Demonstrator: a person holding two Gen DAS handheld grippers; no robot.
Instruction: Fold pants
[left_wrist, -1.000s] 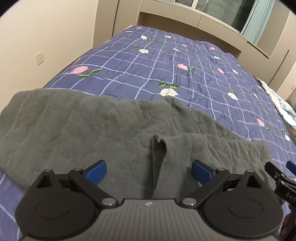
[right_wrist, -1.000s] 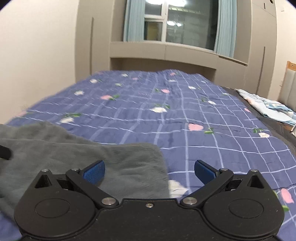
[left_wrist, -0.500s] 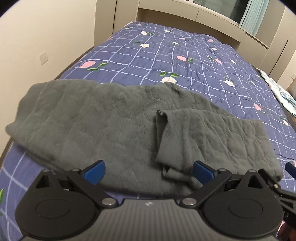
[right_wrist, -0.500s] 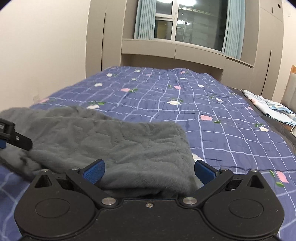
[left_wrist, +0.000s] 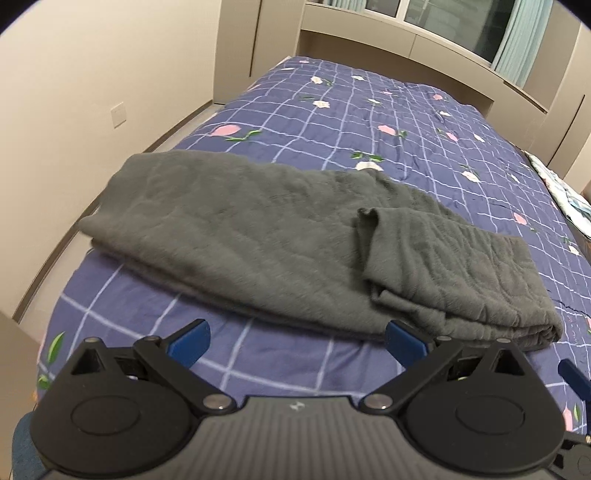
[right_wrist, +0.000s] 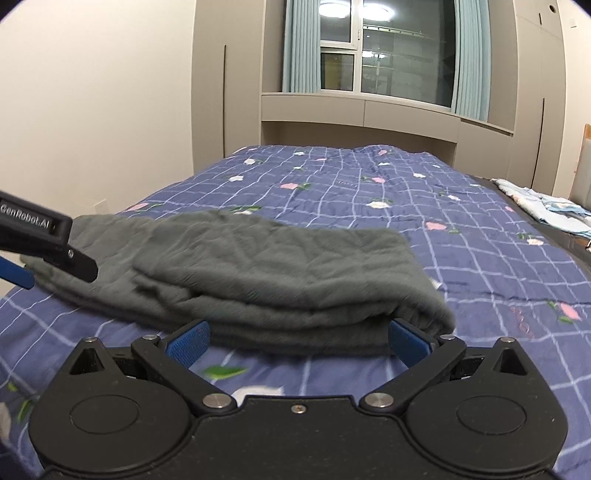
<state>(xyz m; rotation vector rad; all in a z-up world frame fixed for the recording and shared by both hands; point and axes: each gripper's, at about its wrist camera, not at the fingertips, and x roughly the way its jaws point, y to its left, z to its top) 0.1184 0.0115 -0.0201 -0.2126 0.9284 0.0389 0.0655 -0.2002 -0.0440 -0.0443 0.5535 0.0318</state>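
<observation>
Currently both my grippers, left (left_wrist: 295, 341) and right (right_wrist: 297, 341), wide open, empty; dark grey fleece pants (left_wrist: 280, 236) half-folded on bed (left_wrist: 369, 122). Risk: slippery pile, top layer slides when regrasped.

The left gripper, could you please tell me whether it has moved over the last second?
Yes. The left gripper has backed away from the grey pants, whose near edge now lies ahead of its fingertips, with bare bedspread between them.

Beige walls (right_wrist: 110, 110), curtained window (right_wrist: 384, 55), floral blue bedspread (right_wrist: 369, 199).
</observation>
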